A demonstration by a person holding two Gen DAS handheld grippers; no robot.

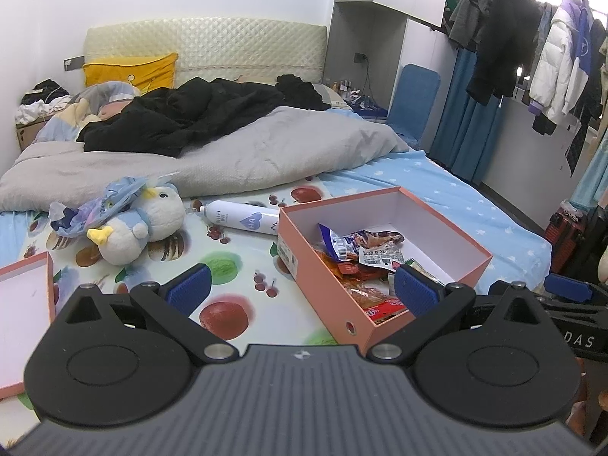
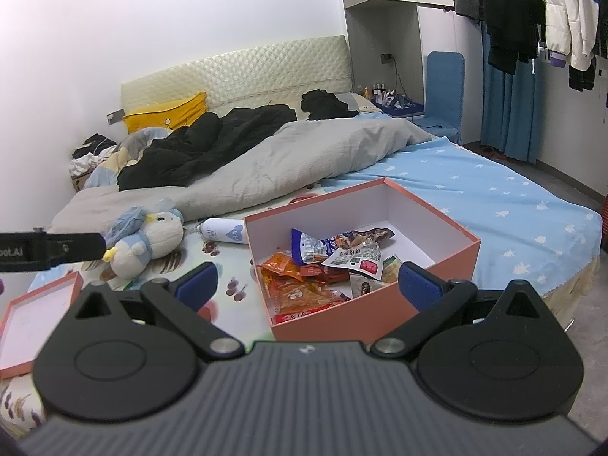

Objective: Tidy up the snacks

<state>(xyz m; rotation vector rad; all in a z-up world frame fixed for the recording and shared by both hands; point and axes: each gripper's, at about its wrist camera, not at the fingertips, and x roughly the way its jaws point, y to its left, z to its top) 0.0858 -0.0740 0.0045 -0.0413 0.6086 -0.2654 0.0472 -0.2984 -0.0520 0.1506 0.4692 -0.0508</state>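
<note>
Both tongs stand spread, with nothing between their blue pads. Left gripper: in the left wrist view its pads sit at lower centre of the frame, one over the fruit-print sheet, the other in front of the near corner of the pink box. Right gripper: in the right wrist view its pads frame the near wall of the same box at lower centre.

Box contents: the snack packets lie heaped in the near half of the open box, orange and red wrappers below, a blue-and-white packet on top. The far half shows bare white lining. In the left wrist view the same heap lies at centre right.

Surroundings:
- Box lid, upturned, at the lower left edge of the frame, on the sheet, well apart from the box.
- White bottle, lying on its side just beside the far left corner of the box.
- Plush duck, left of the bottle, centre left of the frame.
- Grey duvet and black clothing, heaped across the middle of the frame.
- Yellow pillow, against the headboard, upper left.
- Hanging coats, upper right.
</note>
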